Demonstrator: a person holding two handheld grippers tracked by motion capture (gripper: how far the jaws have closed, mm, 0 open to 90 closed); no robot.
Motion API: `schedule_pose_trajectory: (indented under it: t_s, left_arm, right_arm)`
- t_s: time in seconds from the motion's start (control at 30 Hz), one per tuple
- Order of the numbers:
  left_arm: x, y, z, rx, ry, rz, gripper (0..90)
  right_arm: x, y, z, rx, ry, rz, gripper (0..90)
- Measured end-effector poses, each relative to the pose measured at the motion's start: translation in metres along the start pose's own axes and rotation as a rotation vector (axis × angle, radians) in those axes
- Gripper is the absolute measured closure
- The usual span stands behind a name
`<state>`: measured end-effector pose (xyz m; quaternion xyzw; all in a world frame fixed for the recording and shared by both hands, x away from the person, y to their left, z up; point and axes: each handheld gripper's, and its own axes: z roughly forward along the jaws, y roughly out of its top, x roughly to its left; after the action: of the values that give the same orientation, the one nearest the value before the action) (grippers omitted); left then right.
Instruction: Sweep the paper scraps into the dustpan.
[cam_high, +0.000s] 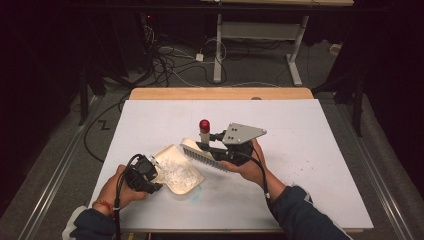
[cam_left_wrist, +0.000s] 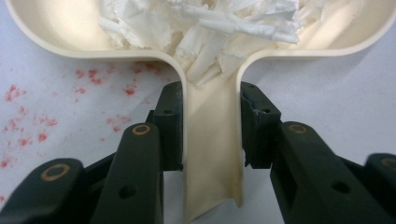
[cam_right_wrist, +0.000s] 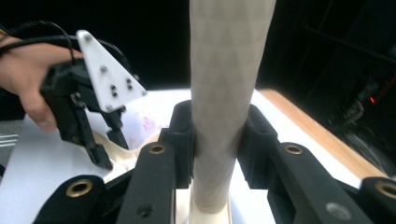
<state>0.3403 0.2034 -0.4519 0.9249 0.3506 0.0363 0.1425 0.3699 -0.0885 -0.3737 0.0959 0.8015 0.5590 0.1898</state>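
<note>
A cream dustpan (cam_high: 186, 181) lies on the white table (cam_high: 300, 130), its tray full of white paper shreds (cam_high: 175, 172). My left gripper (cam_high: 150, 172) is shut on the dustpan's handle (cam_left_wrist: 212, 140), with both pads pressing its sides; the paper shreds (cam_left_wrist: 210, 28) lie just ahead. My right gripper (cam_high: 212, 142) is shut on a small brush, whose cream bristle head (cam_high: 202, 156) hangs tilted over the pan's far rim and whose red-capped handle (cam_high: 204, 125) points up. In the right gripper view the pale brush handle (cam_right_wrist: 224, 84) stands clamped between the jaws, with the left gripper (cam_right_wrist: 108, 148) beyond.
Faint red specks (cam_left_wrist: 28, 126) mark the tabletop by the pan. The table's wooden far edge (cam_high: 220, 93) borders a dark floor with loose cables (cam_high: 170, 60) and the white legs of another table (cam_high: 218, 50).
</note>
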Motion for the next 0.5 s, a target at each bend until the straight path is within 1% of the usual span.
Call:
schedule_pose_trajectory:
  t_s: [0.03, 0.17, 0.27, 0.33, 0.43, 0.5]
  left_arm:
    - [-0.001, 0.0, 0.0, 0.001, 0.0, -0.002, 63.5]
    - [-0.003, -0.002, 0.0, 0.005, 0.0, 0.0, 63.6]
    - [-0.005, -0.002, -0.001, 0.014, 0.0, 0.006, 63.5]
    - [-0.005, -0.002, -0.001, 0.017, 0.001, 0.007, 63.5]
    - [-0.006, -0.002, -0.001, 0.021, 0.001, 0.008, 63.5]
    - [-0.006, -0.002, -0.001, 0.023, 0.003, 0.007, 63.6]
  right_arm:
    - [0.001, -0.001, -0.002, 0.01, -0.01, 0.011, 70.7]
    - [0.003, -0.007, -0.006, 0.078, -0.05, 0.024, 70.7]
    - [0.004, -0.012, -0.007, 0.107, -0.06, 0.046, 70.7]
    - [0.005, -0.016, -0.007, 0.134, -0.076, 0.05, 70.7]
    - [0.006, -0.019, -0.008, 0.153, -0.11, 0.057, 70.7]
    - [0.007, -0.019, -0.008, 0.152, -0.123, 0.055, 70.7]
